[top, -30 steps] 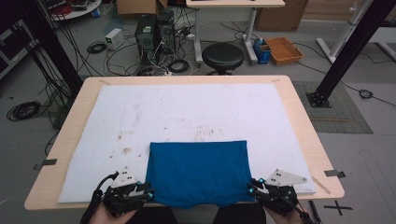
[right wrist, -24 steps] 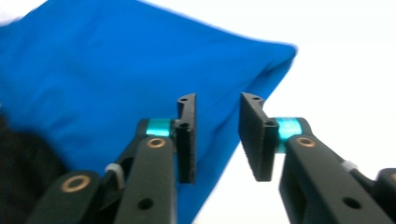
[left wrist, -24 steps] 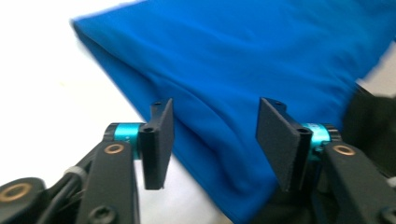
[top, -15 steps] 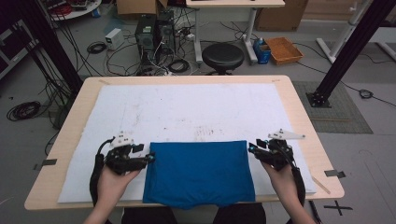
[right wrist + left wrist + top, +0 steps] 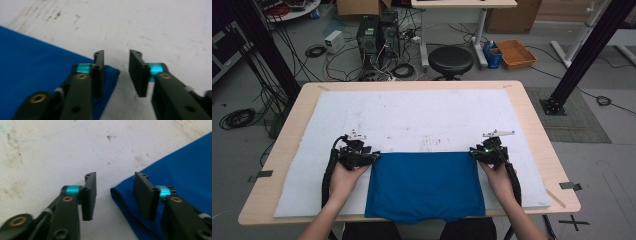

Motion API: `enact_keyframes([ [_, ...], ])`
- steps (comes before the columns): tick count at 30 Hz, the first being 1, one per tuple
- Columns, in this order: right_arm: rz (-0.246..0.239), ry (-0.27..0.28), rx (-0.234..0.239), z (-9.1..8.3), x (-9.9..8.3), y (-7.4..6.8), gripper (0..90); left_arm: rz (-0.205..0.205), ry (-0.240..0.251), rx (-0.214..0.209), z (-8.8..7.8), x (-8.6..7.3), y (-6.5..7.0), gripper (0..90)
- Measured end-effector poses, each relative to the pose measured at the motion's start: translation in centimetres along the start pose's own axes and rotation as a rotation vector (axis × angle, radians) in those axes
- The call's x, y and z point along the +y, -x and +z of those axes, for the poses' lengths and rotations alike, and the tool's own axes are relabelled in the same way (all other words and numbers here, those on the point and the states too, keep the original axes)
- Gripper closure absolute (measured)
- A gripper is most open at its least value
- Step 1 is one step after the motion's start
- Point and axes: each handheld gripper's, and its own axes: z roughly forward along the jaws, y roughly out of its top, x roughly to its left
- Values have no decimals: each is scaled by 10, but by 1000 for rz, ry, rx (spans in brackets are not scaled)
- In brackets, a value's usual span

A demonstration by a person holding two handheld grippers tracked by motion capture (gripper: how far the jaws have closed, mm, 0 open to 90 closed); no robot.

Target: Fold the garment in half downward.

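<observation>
A blue folded cloth (image 5: pixel 427 185) lies flat on the white mat (image 5: pixel 422 115), its near edge hanging over the table's front. My left gripper (image 5: pixel 374 156) is at the cloth's far left corner and my right gripper (image 5: pixel 473 151) at its far right corner. In the left gripper view the jaws (image 5: pixel 115 176) stand apart; the cloth (image 5: pixel 180 170) corner lies between them, unpressed. In the right gripper view the gripper (image 5: pixel 117 53) also straddles the cloth (image 5: pixel 37 55) corner with a gap. Both pairs of jaws have just been closing.
The stained white mat covers most of the wooden table (image 5: pixel 532 120). Beyond the table's far edge stand a black stool (image 5: pixel 450 60), computer towers (image 5: pixel 377 37) with loose cables, and an orange tray (image 5: pixel 515 52). A black frame post (image 5: pixel 584 55) rises at the right.
Both hands have moved away from the person, from the cloth's near corners to its far corners. The cloth has stayed where it was.
</observation>
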Motion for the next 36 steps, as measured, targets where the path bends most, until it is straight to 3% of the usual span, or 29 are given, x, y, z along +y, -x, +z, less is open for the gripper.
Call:
enact_keyframes([
  [4,-50,0,11,1,-3,-4,836,26,8,18,1,-4,4,696],
  [6,-56,0,14,-1,-4,-4,868,27,0,-10,0,-4,4,809],
  [8,-60,2,19,-2,-4,-3,876,20,-4,-14,1,-3,6,854],
  [14,-60,24,32,-4,4,6,880,25,1,-21,3,7,1,865],
  [19,-66,31,21,-1,21,13,881,59,7,8,10,19,-2,868],
  [23,-73,37,22,6,33,21,881,35,36,3,17,27,-9,867],
  [36,-74,16,30,26,46,40,879,45,64,11,33,40,-20,863],
])
